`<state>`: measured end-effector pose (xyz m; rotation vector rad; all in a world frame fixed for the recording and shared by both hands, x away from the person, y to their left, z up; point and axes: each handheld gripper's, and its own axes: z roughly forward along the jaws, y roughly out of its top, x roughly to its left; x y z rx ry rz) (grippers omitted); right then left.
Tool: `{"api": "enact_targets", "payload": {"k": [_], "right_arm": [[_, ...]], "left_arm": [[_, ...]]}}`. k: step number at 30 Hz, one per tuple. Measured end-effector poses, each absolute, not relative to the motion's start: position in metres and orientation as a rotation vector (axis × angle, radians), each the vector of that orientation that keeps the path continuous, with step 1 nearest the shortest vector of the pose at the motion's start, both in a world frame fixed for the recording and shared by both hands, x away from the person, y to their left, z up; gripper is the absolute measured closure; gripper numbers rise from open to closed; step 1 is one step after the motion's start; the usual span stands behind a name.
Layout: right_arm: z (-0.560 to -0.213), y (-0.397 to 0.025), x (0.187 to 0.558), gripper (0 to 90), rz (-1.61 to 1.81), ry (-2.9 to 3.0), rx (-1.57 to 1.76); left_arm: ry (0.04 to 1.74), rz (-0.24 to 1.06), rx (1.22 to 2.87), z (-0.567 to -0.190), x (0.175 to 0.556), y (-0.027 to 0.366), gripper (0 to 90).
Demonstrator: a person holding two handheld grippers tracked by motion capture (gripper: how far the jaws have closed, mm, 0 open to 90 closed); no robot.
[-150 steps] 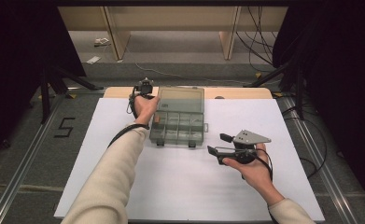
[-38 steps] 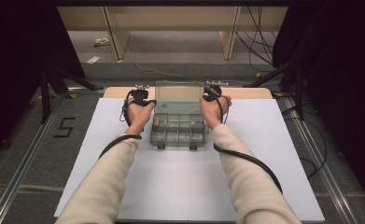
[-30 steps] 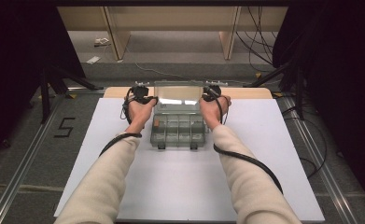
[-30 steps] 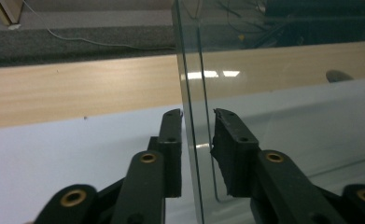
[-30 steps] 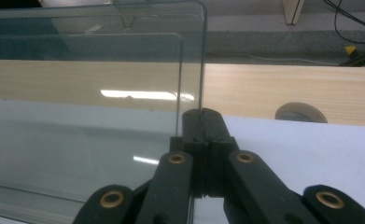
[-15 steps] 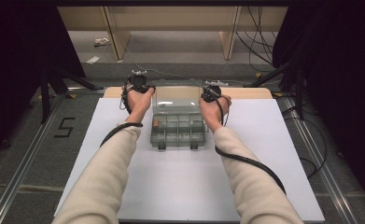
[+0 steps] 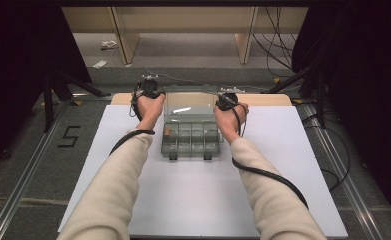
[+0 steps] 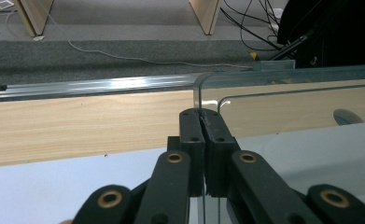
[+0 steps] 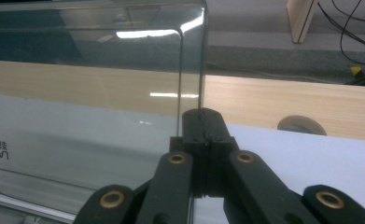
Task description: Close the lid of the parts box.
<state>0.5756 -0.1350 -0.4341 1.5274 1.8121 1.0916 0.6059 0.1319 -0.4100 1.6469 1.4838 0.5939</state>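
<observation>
The high view looks forward and down on the whole table [image 7: 293, 200]. Both gripper views look very close along the clear lid [image 8: 287, 107], toward the table's far edge.

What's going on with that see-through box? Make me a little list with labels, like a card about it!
box: clear plastic organizer box with small compartments, on the white table cover
lid: clear lid raised, standing up at the far side of the box
left gripper: left gripper shut on the lid's left edge
right gripper: right gripper shut on the lid's right edge
inside: a small orange-brown thing in a left compartment; the rest is too small to tell
front: two latches hang at the near side
</observation>
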Motion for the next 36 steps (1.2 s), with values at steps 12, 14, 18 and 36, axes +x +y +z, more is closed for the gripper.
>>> {"api": "enact_targets", "payload": {"k": [12,14,18,36], "right_arm": [[-0.432,-0.142,0.574,88.8,1.152,1.824,1.545],[-0.43,-0.144,0.575,86.8,1.178,1.819,1.555],[-0.42,-0.144,0.579,82.0,1.201,1.794,1.508],[-0.396,-0.141,0.585,87.1,1.155,1.783,1.412]], "left_arm": [[1.474,0.624,1.63,-0.404,0.595,0.13,89.3],[1.467,0.622,1.63,-0.403,0.594,0.13,89.3],[1.446,0.623,1.641,-0.402,0.591,0.129,89.4],[1.41,0.631,1.64,-0.398,0.579,0.131,89.2]]}}
